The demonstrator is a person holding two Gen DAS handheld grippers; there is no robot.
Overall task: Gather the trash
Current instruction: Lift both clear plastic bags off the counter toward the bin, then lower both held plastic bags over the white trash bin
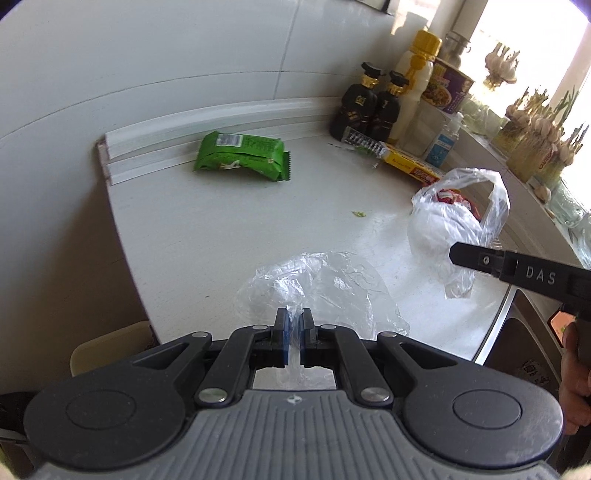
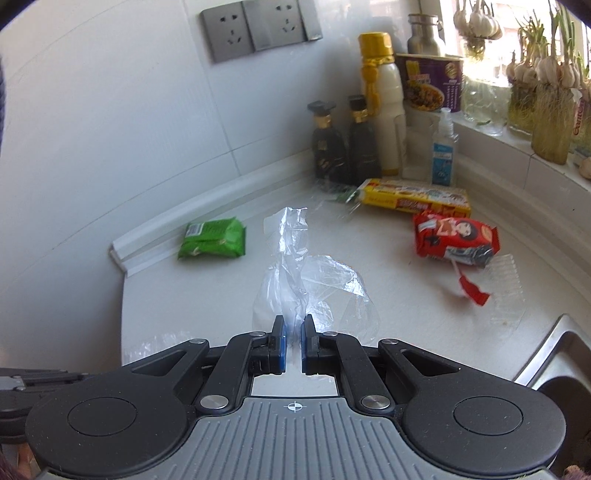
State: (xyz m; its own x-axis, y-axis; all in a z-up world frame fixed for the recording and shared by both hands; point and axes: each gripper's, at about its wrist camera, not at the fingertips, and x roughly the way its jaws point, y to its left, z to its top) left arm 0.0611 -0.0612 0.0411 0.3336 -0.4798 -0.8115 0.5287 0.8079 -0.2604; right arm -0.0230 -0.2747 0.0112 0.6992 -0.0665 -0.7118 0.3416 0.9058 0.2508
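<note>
Sitting on the white counter [image 2: 207, 295] are one green snack packet [image 2: 212, 239], one red snack wrapper [image 2: 456, 236], one long yellow box [image 2: 415, 196], two dark sauce bottles [image 2: 347, 142], one tall white bottle with a gold cap [image 2: 386, 107], one clear pump bottle [image 2: 443, 147] and one purple instant-noodle cup [image 2: 434, 81]. Two grey wall sockets [image 2: 260, 27] are showing above, and a steel sink edge [image 2: 554, 343] is showing at the lower right.

Two grippers are working. The left gripper [image 1: 294, 325] is pinching thin clear plastic [image 1: 321, 291] tight between its blue pads; that film is spreading out onto the counter just ahead of the fingertips. The right gripper [image 2: 293, 332] is likewise clamped on a clear plastic bag [image 2: 295, 273], which is rising in a crumpled strip straight in front of its jaws.

In the left wrist view, the right gripper is reaching in from the right edge, with the bag hanging at its tip, bulging with white material and a bit of red wrapping. Whether both grippers are sharing one bag or holding two separate pieces is not clear. The green packet is lying well beyond both grippers, against the back ledge.
</note>
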